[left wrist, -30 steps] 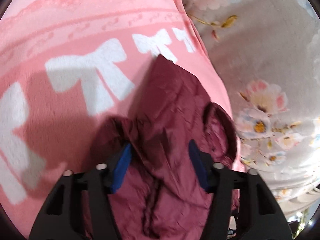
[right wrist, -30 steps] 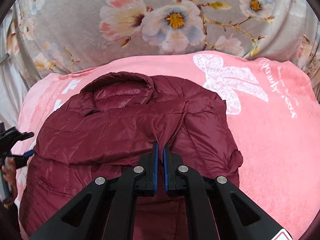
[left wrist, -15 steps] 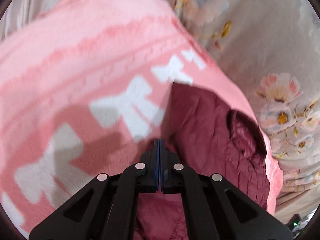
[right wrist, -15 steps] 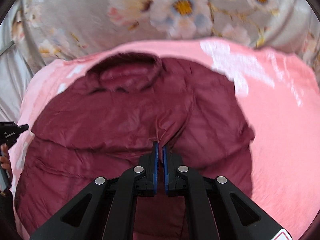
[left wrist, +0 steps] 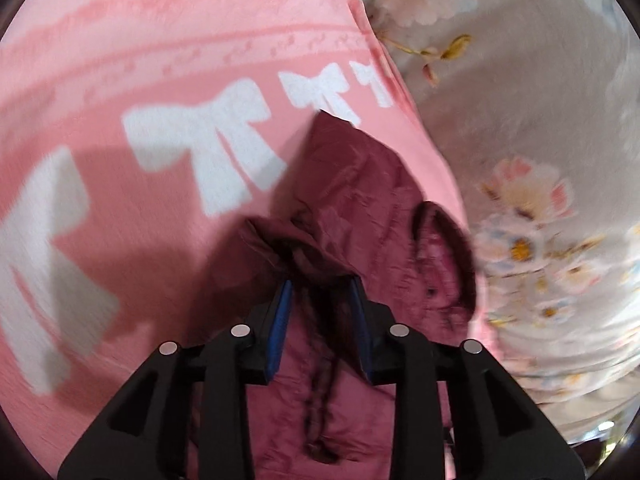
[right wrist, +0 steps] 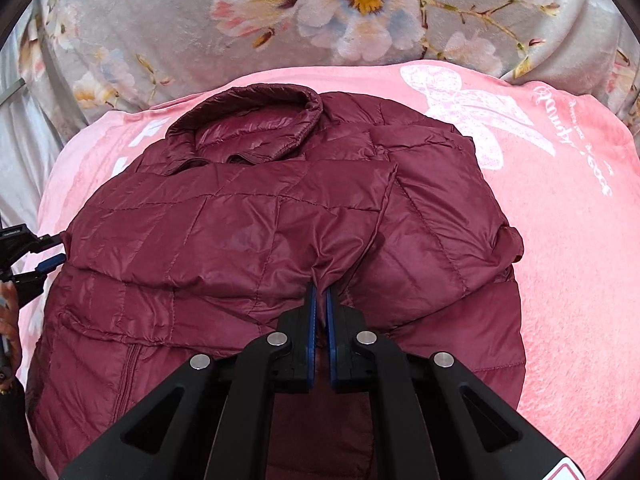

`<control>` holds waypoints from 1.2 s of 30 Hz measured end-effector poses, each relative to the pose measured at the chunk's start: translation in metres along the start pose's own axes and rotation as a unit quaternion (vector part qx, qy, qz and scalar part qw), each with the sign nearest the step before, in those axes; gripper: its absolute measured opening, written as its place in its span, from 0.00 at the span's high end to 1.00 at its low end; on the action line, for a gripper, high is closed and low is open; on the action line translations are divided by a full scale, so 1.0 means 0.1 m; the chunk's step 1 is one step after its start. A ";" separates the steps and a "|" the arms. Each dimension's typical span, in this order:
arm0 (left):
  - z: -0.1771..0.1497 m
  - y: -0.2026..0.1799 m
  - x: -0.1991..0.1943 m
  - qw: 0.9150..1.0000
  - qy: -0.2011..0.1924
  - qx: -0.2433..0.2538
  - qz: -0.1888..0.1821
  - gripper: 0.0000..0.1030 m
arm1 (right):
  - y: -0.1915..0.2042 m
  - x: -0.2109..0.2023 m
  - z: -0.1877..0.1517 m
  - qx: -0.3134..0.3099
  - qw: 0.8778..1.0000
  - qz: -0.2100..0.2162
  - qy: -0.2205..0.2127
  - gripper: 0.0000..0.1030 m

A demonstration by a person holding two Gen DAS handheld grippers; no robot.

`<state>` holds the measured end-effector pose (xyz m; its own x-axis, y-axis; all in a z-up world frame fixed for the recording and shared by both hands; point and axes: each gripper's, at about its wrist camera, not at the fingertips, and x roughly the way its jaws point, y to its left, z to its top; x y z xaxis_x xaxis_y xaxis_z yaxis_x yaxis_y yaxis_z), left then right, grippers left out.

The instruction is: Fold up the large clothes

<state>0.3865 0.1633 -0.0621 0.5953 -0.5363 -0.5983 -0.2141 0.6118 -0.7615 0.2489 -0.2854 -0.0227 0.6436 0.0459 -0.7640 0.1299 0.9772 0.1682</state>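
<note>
A maroon quilted puffer jacket point(right wrist: 248, 232) lies spread on a pink blanket point(right wrist: 572, 248), collar at the far end. My right gripper point(right wrist: 319, 300) is shut on a fold of the jacket near its middle front. My left gripper point(left wrist: 320, 292) is open, its blue pads either side of a bunched edge of the jacket point(left wrist: 360, 208) without pinching it. The left gripper also shows at the left edge of the right wrist view point(right wrist: 36, 256), at the jacket's side.
The pink blanket point(left wrist: 140, 80) has white bow prints and lies on a grey floral bedspread point(right wrist: 360, 12), which also shows in the left wrist view point(left wrist: 540, 120). Bare pink blanket extends to the right of the jacket.
My left gripper was open a second ago, shut half a second ago, and is open again over the jacket's edge. My right gripper stays shut on the fold, which has shifted slightly.
</note>
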 end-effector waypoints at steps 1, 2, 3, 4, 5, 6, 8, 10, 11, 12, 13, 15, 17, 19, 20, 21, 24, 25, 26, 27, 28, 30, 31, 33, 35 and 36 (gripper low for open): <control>-0.02 -0.01 -0.02 1.000 -0.006 0.000 -0.010 0.58 | 0.00 0.00 0.00 0.001 1.000 0.001 0.000 0.96; -0.03 -0.02 -0.05 1.000 -0.020 -0.002 -0.012 0.48 | -0.01 0.00 0.00 0.002 1.000 0.002 0.000 0.96; -0.02 -0.02 -0.05 1.000 -0.028 -0.003 -0.009 0.46 | -0.01 0.00 0.00 0.004 1.000 0.003 -0.001 0.96; 0.00 -0.02 -0.04 0.999 -0.033 -0.007 -0.008 0.45 | -0.02 0.00 0.00 0.005 1.000 0.004 -0.002 0.96; 0.01 0.00 -0.03 0.999 -0.036 -0.013 -0.009 0.45 | -0.02 -0.01 0.00 0.006 1.000 0.005 -0.004 0.96; 0.04 0.02 -0.01 0.999 -0.041 -0.021 -0.006 0.45 | -0.02 -0.02 0.00 0.007 1.000 0.005 -0.005 0.96; 0.09 0.03 0.06 0.999 -0.042 -0.023 0.011 0.46 | -0.02 -0.02 0.00 0.009 1.000 0.006 -0.006 0.96; 0.11 0.04 0.20 0.999 -0.025 -0.023 0.022 0.47 | -0.02 -0.04 0.00 0.009 1.000 0.008 -0.008 0.96; 0.11 0.03 0.26 0.999 -0.015 -0.025 0.018 0.52 | -0.01 -0.05 0.01 0.007 1.000 0.008 -0.009 0.96; 0.11 0.00 0.29 1.000 -0.009 -0.026 0.015 0.57 | 0.00 -0.06 0.02 0.004 1.000 0.008 -0.010 0.96; 0.13 -0.06 0.30 1.000 -0.007 -0.022 0.013 0.72 | 0.02 -0.08 0.04 0.001 1.000 0.008 -0.013 0.96; 0.18 -0.19 0.22 1.000 -0.020 0.000 0.002 0.97 | 0.04 -0.25 0.10 -0.004 0.999 0.009 -0.046 0.97; 0.21 -0.25 0.05 0.998 -0.061 0.018 0.005 0.99 | 0.00 -0.40 0.14 0.000 0.997 0.016 -0.071 0.99; 0.20 -0.27 0.04 0.996 -0.071 0.050 0.024 0.99 | -0.06 -0.30 0.08 -0.009 0.999 -0.006 -0.049 1.00; 0.15 -0.25 0.14 0.994 -0.063 0.071 0.060 1.00 | -0.09 -0.19 0.04 -0.012 0.999 -0.014 -0.029 1.00; 0.11 -0.22 0.23 0.992 -0.052 0.080 0.078 1.00 | -0.14 -0.02 -0.04 -0.004 1.000 -0.017 0.004 1.00; -0.02 -0.04 0.37 0.991 -0.036 0.088 0.099 1.00 | -0.20 0.10 -0.17 0.007 1.000 -0.017 0.020 1.00; -0.06 -0.02 0.38 0.989 -0.039 0.097 0.101 1.00 | -0.20 0.10 -0.16 0.009 1.000 -0.016 0.021 1.00; -0.07 -0.03 0.37 0.988 -0.040 0.103 0.104 1.00 | -0.20 0.11 -0.16 0.008 1.000 -0.017 0.023 1.00; -0.07 -0.05 0.37 0.987 -0.040 0.111 0.111 1.00 | -0.19 0.13 -0.16 0.003 0.999 -0.020 0.027 1.00; -0.07 -0.07 0.38 0.985 -0.038 0.119 0.118 1.00 | -0.18 0.14 -0.15 -0.001 0.999 -0.021 0.030 1.00; -0.10 -0.14 0.39 0.979 -0.033 0.147 0.138 0.98 | -0.17 0.14 -0.13 -0.003 0.999 -0.022 0.033 0.98; -0.12 -0.18 0.38 0.975 -0.032 0.163 0.150 0.96 | -0.18 0.11 -0.12 0.002 0.999 -0.019 0.034 0.97; -0.19 -0.25 0.28 0.964 -0.031 0.200 0.174 0.93 | -0.19 0.03 -0.15 0.005 0.999 -0.019 0.034 0.92; -0.26 -0.32 0.15 0.951 -0.028 0.238 0.196 0.84 | -0.20 -0.13 -0.21 0.001 0.999 -0.033 0.026 0.87; -0.29 -0.34 0.10 0.946 -0.028 0.251 0.204 0.83 | -0.20 -0.21 -0.24 0.003 0.999 -0.039 0.021 0.85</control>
<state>0.3773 0.1206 -0.0494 0.5853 -0.1727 -0.7922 -0.0491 0.9677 -0.2473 0.2146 -0.3005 -0.0246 0.5990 -0.0208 -0.8005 0.1829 0.9768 0.1115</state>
